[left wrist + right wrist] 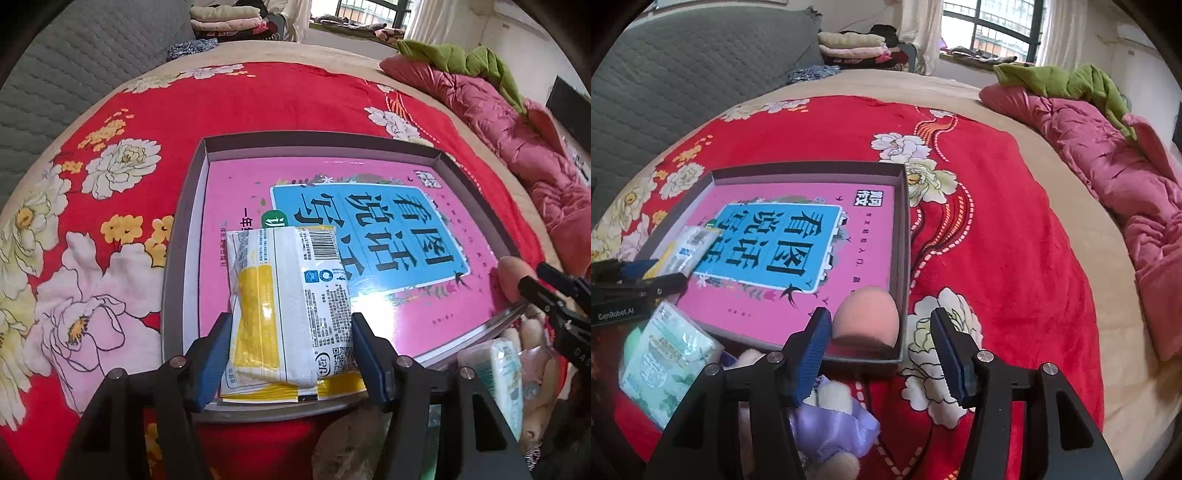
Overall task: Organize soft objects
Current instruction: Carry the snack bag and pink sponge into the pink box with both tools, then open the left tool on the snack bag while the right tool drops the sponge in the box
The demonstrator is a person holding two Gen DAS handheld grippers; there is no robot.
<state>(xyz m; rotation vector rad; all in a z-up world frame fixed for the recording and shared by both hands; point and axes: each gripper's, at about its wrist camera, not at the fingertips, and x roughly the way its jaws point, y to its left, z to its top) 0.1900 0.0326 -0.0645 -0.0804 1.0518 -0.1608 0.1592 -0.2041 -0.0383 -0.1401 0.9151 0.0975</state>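
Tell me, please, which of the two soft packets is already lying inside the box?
The yellow-and-white packet, lying on the pink book between the left gripper pads. The green tissue pack lies outside the box.

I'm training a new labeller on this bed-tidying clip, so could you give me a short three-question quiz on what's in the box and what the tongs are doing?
1. True or false: the peach egg-shaped makeup sponge lies inside the shallow grey cardboard box.
2. What flat thing covers the box floor?
3. The yellow-and-white plastic packet sits between which tongs? A) left tongs B) right tongs C) neither

Key
1. True; it rests in a near corner.
2. A pink book with a blue title panel.
3. A. Whether the pads press it is unclear; the right tongs stand open about the sponge.
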